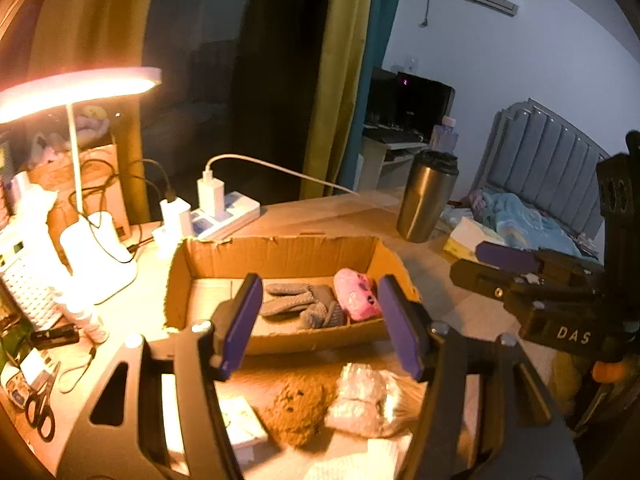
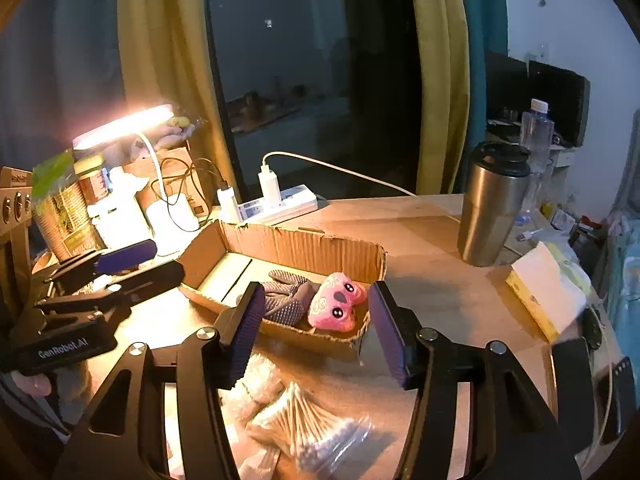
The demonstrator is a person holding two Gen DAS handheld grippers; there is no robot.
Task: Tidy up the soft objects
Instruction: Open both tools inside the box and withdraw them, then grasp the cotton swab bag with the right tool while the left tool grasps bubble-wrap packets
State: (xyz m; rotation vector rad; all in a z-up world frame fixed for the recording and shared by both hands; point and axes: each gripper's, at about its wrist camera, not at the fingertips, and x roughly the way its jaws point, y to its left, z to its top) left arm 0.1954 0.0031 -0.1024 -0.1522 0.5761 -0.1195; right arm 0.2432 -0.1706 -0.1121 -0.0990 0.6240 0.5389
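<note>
A shallow cardboard box (image 1: 280, 256) (image 2: 304, 246) sits mid-table. In it lie a grey knitted glove (image 1: 300, 304) (image 2: 290, 296) and a pink plush toy (image 1: 358, 294) (image 2: 336, 306). My left gripper (image 1: 320, 326) is open and empty, just in front of the box. Below it on the table lie a brown fuzzy soft toy (image 1: 298, 408) and a clear bag of cotton swabs (image 1: 366, 400) (image 2: 304, 420). My right gripper (image 2: 318, 332) is open and empty, over the box's near right corner. Each gripper shows in the other's view: the right (image 1: 532, 280), the left (image 2: 100, 280).
A lit desk lamp (image 1: 76, 88) (image 2: 128, 124), power strip with chargers (image 1: 224, 212) (image 2: 276, 200), steel tumbler (image 1: 428, 196) (image 2: 492, 200), tissue box (image 2: 548, 288), scissors (image 1: 40, 404) and a keyboard (image 1: 24, 280) crowd the table. A bed (image 1: 532, 208) is beyond the right edge.
</note>
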